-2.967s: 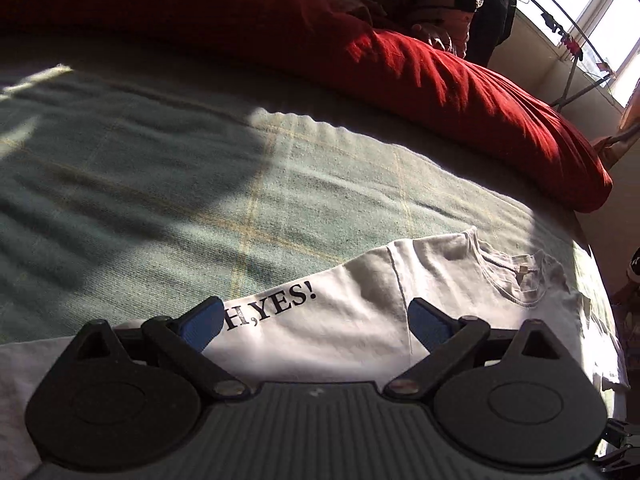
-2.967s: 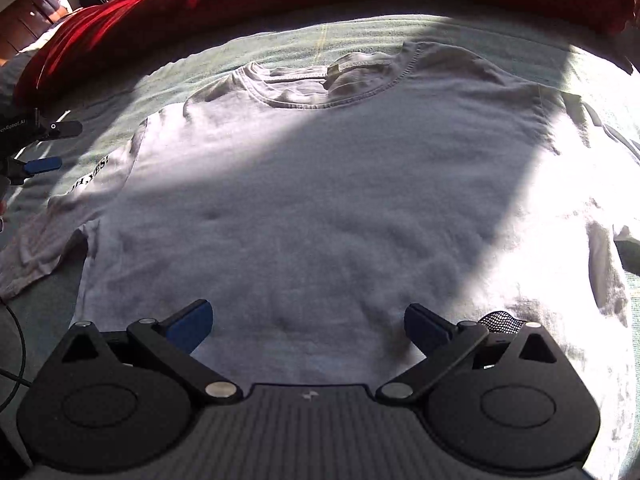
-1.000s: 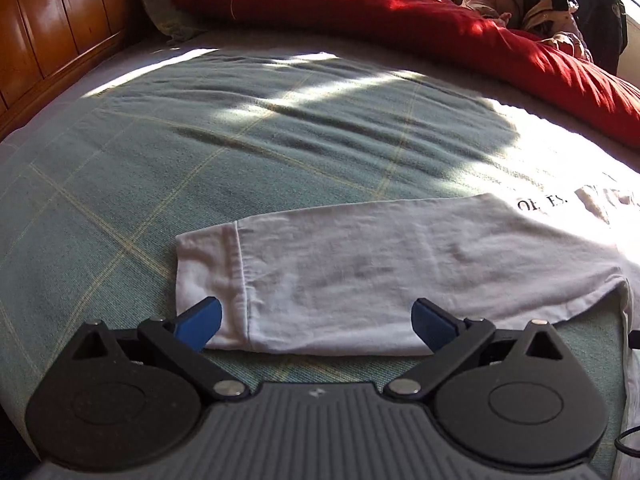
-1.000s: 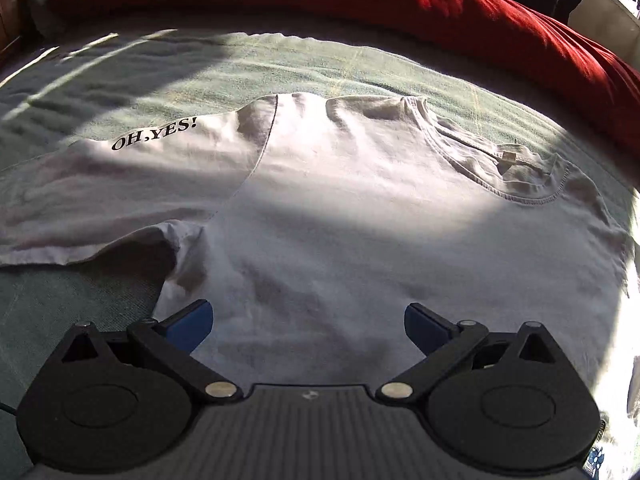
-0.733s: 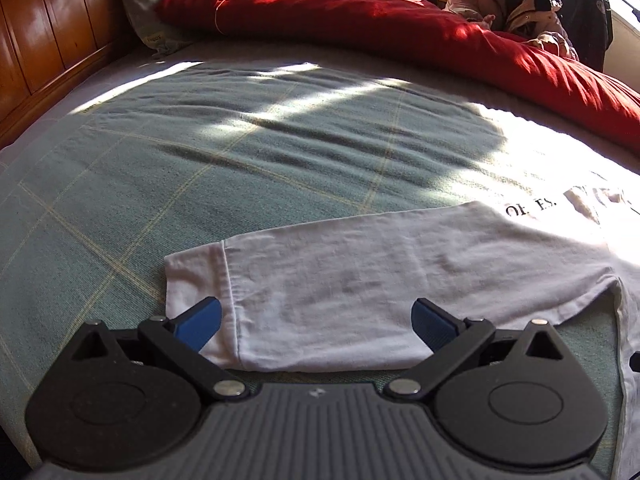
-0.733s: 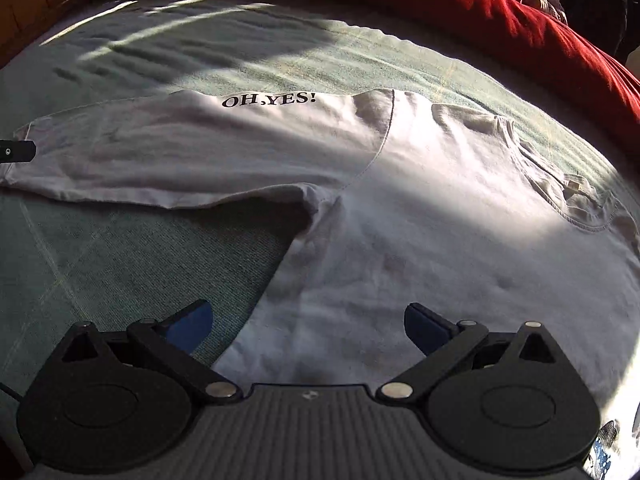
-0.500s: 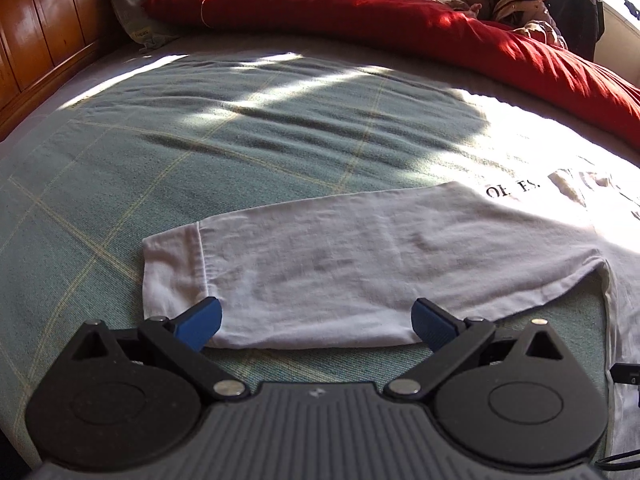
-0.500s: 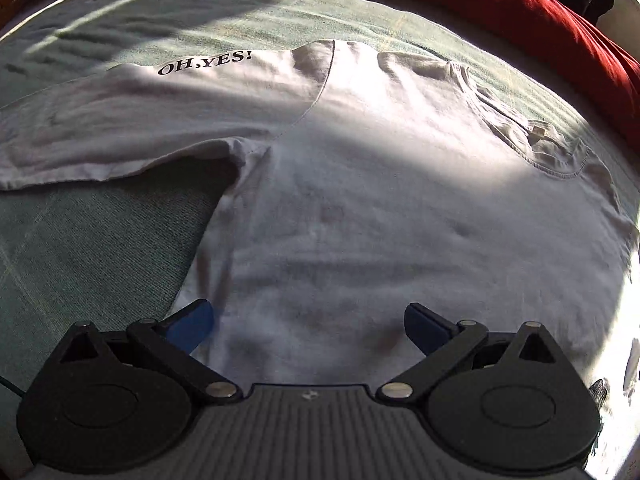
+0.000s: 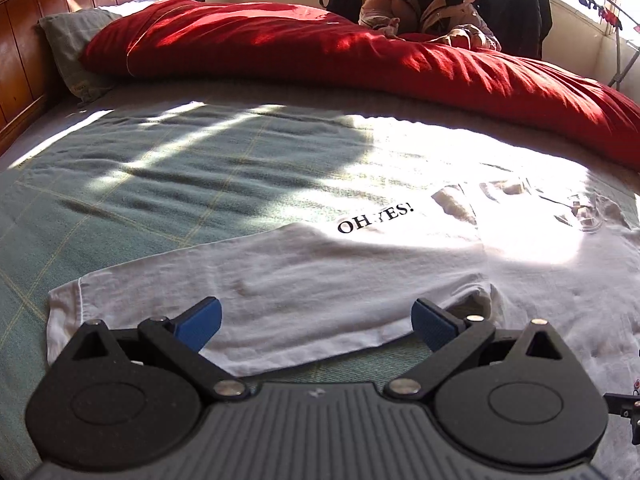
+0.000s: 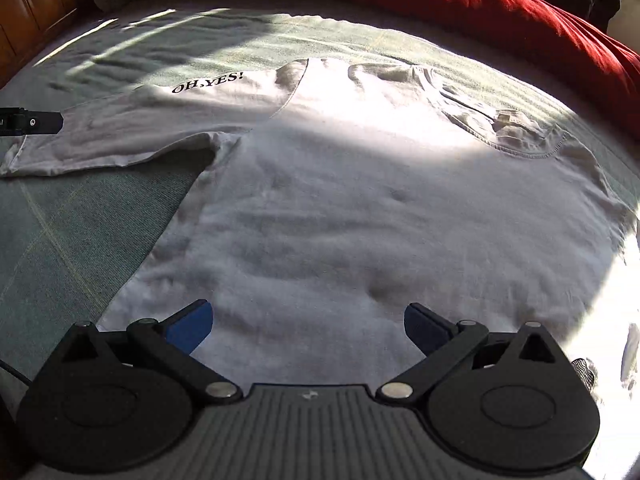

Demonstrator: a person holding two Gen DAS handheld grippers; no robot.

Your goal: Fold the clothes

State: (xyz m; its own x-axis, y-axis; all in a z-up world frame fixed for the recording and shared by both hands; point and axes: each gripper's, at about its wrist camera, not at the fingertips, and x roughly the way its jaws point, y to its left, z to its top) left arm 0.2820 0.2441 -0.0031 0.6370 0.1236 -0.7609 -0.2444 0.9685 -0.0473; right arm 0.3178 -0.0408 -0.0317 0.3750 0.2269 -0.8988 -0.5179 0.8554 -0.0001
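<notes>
White cotton T-shirt [image 10: 360, 216] with black "OH,YES!" lettering [image 10: 207, 83] on its left sleeve [image 9: 256, 284] lies flat on the green checked bedspread [image 9: 132, 184]. My left gripper [image 9: 316, 322] hovers over that sleeve, jaws wide apart, empty. My right gripper [image 10: 308, 326] hangs over the near hem, equally spread, gripping nothing. A crumpled red duvet [image 9: 320, 52] lies along the far side.

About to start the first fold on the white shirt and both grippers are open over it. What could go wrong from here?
The left gripper hangs over the long sleeve; pinching mid-sleeve rather than at the cuff might fold it crooked. The shirt body is rippled, so creases could get folded in. A deep pinch by the right gripper at the hem may also catch the green blanket.
</notes>
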